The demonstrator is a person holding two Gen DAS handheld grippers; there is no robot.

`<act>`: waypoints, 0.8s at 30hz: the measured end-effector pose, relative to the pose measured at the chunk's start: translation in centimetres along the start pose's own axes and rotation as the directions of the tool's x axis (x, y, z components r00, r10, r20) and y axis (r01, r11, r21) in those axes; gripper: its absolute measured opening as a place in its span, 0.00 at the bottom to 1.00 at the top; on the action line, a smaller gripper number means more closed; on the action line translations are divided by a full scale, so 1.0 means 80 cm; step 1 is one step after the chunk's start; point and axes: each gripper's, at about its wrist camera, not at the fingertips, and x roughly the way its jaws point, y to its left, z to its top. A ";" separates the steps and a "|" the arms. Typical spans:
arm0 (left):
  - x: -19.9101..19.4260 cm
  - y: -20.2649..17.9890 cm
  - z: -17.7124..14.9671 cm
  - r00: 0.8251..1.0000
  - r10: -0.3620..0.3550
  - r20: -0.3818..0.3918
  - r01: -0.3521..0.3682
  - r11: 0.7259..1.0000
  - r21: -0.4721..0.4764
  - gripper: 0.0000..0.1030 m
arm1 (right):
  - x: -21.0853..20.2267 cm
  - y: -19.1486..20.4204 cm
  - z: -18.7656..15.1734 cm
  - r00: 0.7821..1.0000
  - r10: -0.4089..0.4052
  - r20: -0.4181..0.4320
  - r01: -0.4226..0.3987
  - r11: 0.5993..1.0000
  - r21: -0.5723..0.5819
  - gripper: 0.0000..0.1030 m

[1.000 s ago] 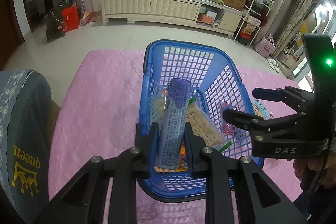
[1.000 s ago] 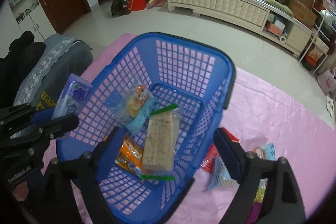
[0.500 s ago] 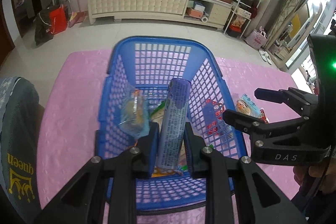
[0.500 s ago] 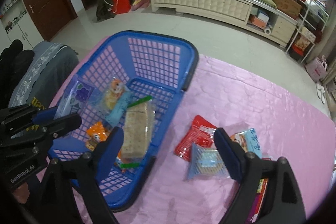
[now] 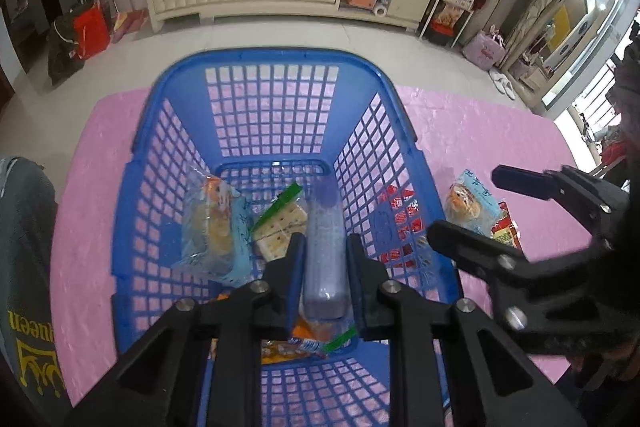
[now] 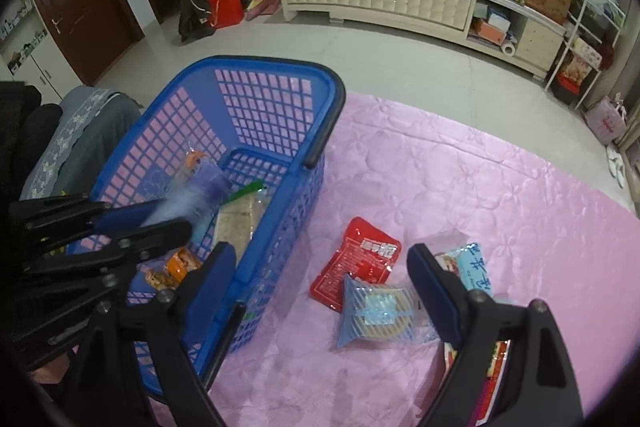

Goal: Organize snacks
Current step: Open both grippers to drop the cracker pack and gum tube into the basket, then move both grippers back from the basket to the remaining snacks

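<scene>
Left gripper (image 5: 323,259), jaws clenched on purple snack pack (image 5: 324,251) (upright) above blue basket (image 5: 276,63), right gripper (image 6: 320,279), jaws released, straddling striped snack packet (image 6: 374,311) on pink tabletop (image 6: 500,195).

The purple packet (image 6: 188,203) is motion-blurred, and the orange snack (image 5: 296,343) lies half hidden under the left tool (image 5: 322,259).

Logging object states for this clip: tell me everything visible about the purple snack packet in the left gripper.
The purple snack packet is a long, slim pouch of glossy, film-like wrap, pale lilac with fine print, darker purple at its far end. It points away from the camera, tilted down into the blue basket, above the cracker pack and orange packet. The left gripper pinches its sides with both pads. In the right wrist view it is motion-blurred.
</scene>
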 end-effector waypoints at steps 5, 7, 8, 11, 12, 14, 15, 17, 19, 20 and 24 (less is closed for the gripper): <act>0.010 -0.015 0.006 1.000 0.009 -0.009 -0.009 1.000 0.030 0.24 | -0.009 -0.008 -0.002 1.000 -0.015 0.020 0.015 1.000 0.007 0.88; 0.008 -0.017 0.006 1.000 0.029 -0.012 -0.028 0.999 0.024 0.42 | -0.010 -0.012 -0.004 1.000 -0.018 0.017 0.018 1.000 0.004 0.88; 0.006 -0.017 0.006 0.999 0.046 -0.015 -0.046 0.999 0.018 0.57 | -0.012 -0.015 -0.004 1.000 -0.023 0.019 0.023 1.000 0.009 0.88; -0.003 -0.016 0.007 0.999 0.043 -0.001 -0.043 0.999 0.017 0.62 | -0.023 -0.026 -0.005 1.000 -0.012 0.028 0.011 0.999 0.046 0.87; -0.006 -0.017 0.007 0.999 0.042 0.000 -0.042 0.999 0.015 0.62 | -0.027 -0.029 -0.007 0.999 -0.008 0.032 0.007 0.998 0.059 0.87; -0.013 -0.016 0.006 0.999 0.043 0.006 -0.043 0.999 0.010 0.64 | -0.035 -0.031 -0.010 0.999 -0.007 0.037 0.004 0.998 0.070 0.88; -0.018 -0.016 0.004 0.999 0.042 0.014 -0.043 0.999 0.009 0.64 | -0.038 -0.031 -0.011 0.999 -0.009 0.037 0.007 0.998 0.070 0.87; -0.031 -0.020 -0.001 0.999 0.041 0.026 -0.042 0.999 0.014 0.64 | -0.047 -0.030 -0.015 0.999 -0.015 0.037 0.012 0.997 0.071 0.87; -0.044 -0.025 -0.008 0.998 0.036 0.041 -0.037 0.999 0.026 0.64 | -0.058 -0.030 -0.018 0.999 -0.009 0.045 0.005 0.997 0.076 0.87; -0.053 -0.030 -0.012 0.998 0.037 0.053 -0.039 0.998 0.041 0.64 | -0.065 -0.029 -0.020 0.999 -0.008 0.051 0.004 0.997 0.078 0.87; -0.084 -0.043 -0.024 0.994 0.048 0.102 -0.056 0.995 0.077 0.70 | -0.091 -0.025 -0.025 0.997 -0.010 0.078 0.004 0.997 0.081 0.88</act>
